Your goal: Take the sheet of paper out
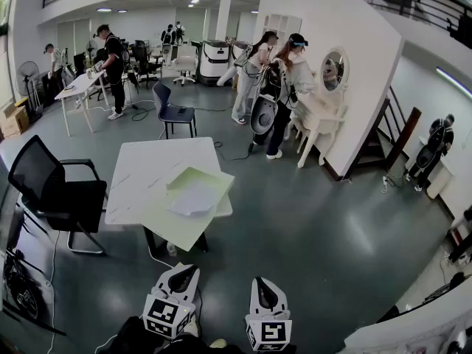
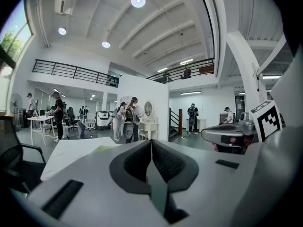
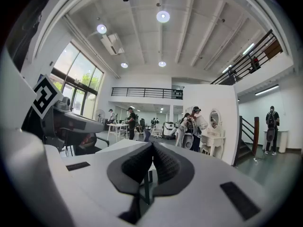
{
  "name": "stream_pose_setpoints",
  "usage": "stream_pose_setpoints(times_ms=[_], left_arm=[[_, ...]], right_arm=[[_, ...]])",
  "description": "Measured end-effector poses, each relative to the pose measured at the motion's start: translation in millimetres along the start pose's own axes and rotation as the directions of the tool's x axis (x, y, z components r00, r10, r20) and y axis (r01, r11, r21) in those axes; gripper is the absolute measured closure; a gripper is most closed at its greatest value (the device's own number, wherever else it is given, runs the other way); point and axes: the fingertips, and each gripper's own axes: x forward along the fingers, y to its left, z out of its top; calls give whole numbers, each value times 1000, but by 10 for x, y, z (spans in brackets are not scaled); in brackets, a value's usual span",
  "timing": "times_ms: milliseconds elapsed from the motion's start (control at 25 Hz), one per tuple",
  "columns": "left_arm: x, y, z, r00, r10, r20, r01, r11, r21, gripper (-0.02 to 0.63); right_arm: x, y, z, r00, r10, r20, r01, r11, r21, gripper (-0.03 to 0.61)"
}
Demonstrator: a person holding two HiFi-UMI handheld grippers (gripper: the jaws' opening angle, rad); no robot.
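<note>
Head view, sheet of paper point(image 1: 193, 199): flat on a green folder point(image 1: 177, 226) at the near right corner of the white table point(image 1: 151, 164), and the folder overhangs the near edge.
Head view, tongs: left gripper point(image 1: 184, 271) and right gripper point(image 1: 264, 282) sit side by side, well apart from the table.
Left gripper view, jaws: pressed together with nothing between them, table and a strip of green folder beyond.
Right gripper view, jaws: closed as well and empty, with the table ahead.

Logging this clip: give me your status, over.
Left tool and right tool shut, empty, short of the table. Paper lies on green folder, untouched. Nothing in the way.
</note>
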Motion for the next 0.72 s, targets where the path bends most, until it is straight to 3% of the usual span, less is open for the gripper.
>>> stream_pose_setpoints(times_ms=[280, 720], left_arm=[[147, 123, -10, 1000, -9, -14, 9, 1000, -3, 586], [623, 701, -16, 999, -1, -41, 0, 1000, -24, 586]], right_arm=[[195, -37, -41, 1000, -10, -18, 10, 1000, 10, 561], [990, -26, -19, 999, 8, -42, -7, 1000, 8, 561]])
